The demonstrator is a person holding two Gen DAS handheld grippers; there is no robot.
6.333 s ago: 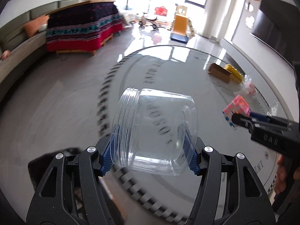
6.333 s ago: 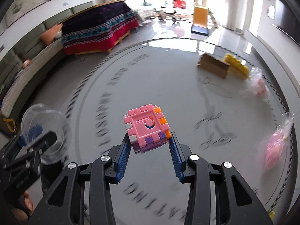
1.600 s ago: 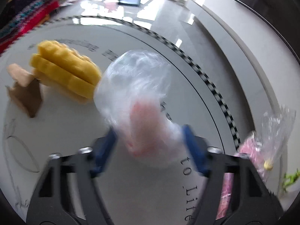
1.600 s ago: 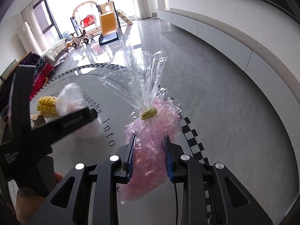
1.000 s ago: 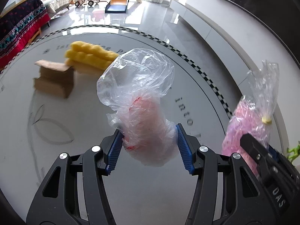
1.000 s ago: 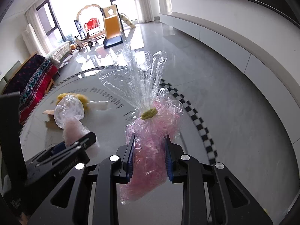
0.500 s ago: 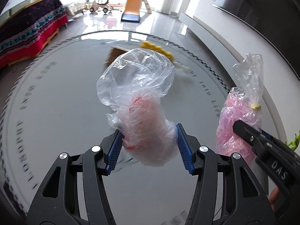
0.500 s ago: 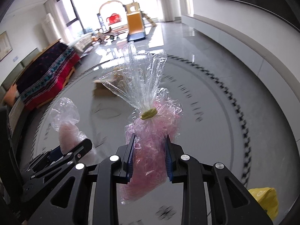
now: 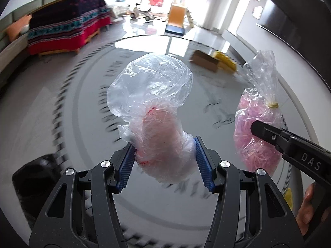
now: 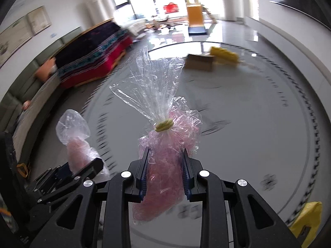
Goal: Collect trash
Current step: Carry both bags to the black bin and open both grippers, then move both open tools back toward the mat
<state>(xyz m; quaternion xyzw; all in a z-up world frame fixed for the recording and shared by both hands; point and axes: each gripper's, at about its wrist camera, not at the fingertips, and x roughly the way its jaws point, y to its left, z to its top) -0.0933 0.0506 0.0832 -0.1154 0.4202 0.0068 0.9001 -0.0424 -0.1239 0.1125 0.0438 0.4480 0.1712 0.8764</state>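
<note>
Left wrist view: the left gripper (image 9: 163,161) is clenched on a crumpled clear bag (image 9: 153,111) with a pale pink lump inside, the blue pads (image 9: 201,165) pressed into its lower bulge while the puffed-up top stands free above the jaws. Off to the side the right gripper (image 9: 256,127) is seen carrying a tied bag of pink shreds (image 9: 256,128), and a fingertip of the person's right hand (image 9: 308,210) shows at the picture's edge. From the right wrist view the same tied bag (image 10: 165,159) is pinched between the right gripper's (image 10: 164,175) narrowly set jaws below its yellow tie (image 10: 164,125), its cellophane top flaring upward. Both bags are held in the air above the grey patterned floor (image 10: 258,128), which is streaked with blur. A cardboard box (image 9: 204,59) and a yellow foam piece (image 9: 225,61) lie together farther off on the floor, and a dark bin (image 9: 35,177) sits low at the left — probably the place meant for the trash, though its opening cannot be made out. The carry stage is judged to be under way, with nothing dropped off. Slick film is the main risk: the clear bag is gripped only across a soft bulge, so a quick swing could let it slide out — and the loose tops could snag on a jaw when released over the bin.
</note>
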